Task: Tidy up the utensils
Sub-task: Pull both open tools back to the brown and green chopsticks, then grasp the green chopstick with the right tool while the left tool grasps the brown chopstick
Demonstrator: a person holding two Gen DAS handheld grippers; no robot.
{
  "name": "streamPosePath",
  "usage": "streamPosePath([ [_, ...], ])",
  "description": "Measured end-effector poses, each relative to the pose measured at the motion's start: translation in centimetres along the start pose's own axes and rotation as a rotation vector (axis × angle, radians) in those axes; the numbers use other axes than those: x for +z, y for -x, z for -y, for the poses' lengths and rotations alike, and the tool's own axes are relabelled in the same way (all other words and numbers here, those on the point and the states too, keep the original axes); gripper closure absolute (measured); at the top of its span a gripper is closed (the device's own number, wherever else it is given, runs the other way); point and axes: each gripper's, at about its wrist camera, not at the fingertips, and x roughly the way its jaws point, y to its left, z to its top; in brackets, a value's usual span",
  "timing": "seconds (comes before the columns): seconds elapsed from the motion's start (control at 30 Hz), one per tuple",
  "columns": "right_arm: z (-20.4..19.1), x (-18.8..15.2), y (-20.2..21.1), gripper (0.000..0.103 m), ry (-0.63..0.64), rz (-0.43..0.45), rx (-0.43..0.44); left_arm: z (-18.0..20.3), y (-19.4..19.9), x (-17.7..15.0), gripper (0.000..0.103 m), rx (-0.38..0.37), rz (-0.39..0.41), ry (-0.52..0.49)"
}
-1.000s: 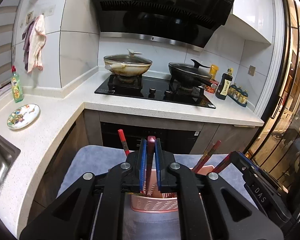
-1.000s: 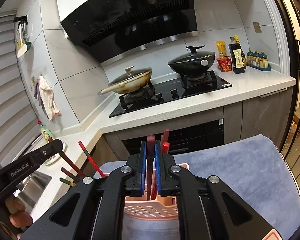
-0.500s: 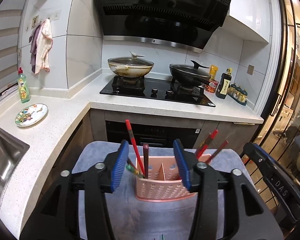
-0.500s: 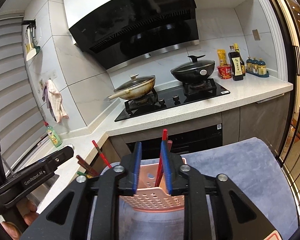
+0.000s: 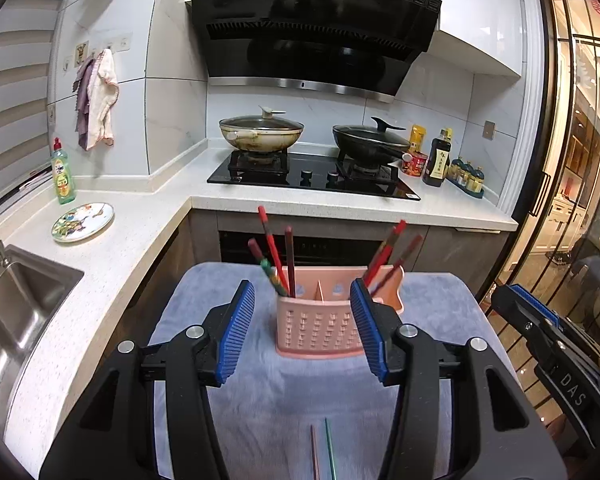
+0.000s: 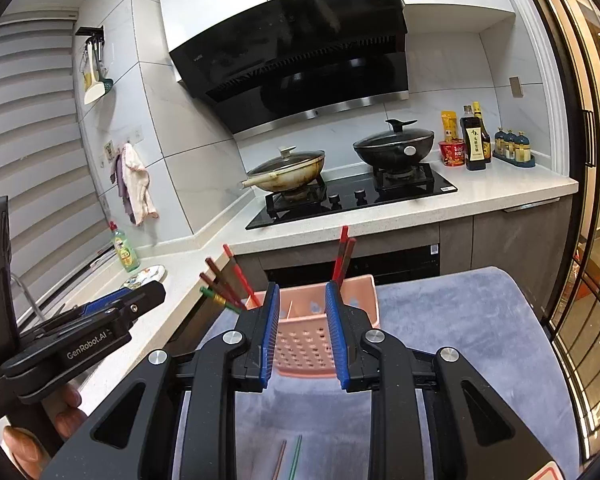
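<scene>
Both the left hand-held gripper (image 5: 302,324) and right hand-held gripper (image 6: 302,334) stand apart and empty, jaws just opened, before the pink holder (image 5: 318,330) with chopsticks (image 5: 274,252) at mid-frame on the grey tabletop (image 5: 284,396)

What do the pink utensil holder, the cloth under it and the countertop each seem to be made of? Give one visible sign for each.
Pink utensil holder: probably moulded plastic, matt, with uniform colour and rows of punched holes.
Cloth: soft grey-blue pile fabric, perhaps microfibre, with a fuzzy, brushed surface.
Countertop: looks like speckled white quartz or composite stone, smooth with a faint sheen.
</scene>
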Motion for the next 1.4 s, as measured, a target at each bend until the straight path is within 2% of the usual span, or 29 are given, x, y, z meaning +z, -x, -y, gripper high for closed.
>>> streamPosePath([
  [0.13, -0.3, -2.5, 2.0, 0.079, 0.011, -0.032, -0.001, -0.4, 1.7, -2.0, 0.049, 0.005, -0.014, -0.003],
  [0.37, -1.6, -9.2, 4.6, 0.079, 0.065, -0.135, -0.018, -1.4, 3.7, -7.6, 0.049, 0.02, -0.088, -0.006],
  [0.8, -2.2, -19.6, 6.4, 0.079, 0.049, -0.309, -0.022, -2.2, 5.9, -17.9, 0.049, 0.06, -0.223, -0.026],
  [1.13, -3.1, -24.5, 5.8, 0.079, 0.061, -0.391, -0.041, -3.3, 5.8, -23.2, 0.049, 0.082, -0.327, -0.008],
  [1.4, -3.7, -25.9, 4.7, 0.079, 0.062, -0.432, -0.034, -4.0, 5.7, -25.0, 0.049, 0.088, -0.367, 0.004],
])
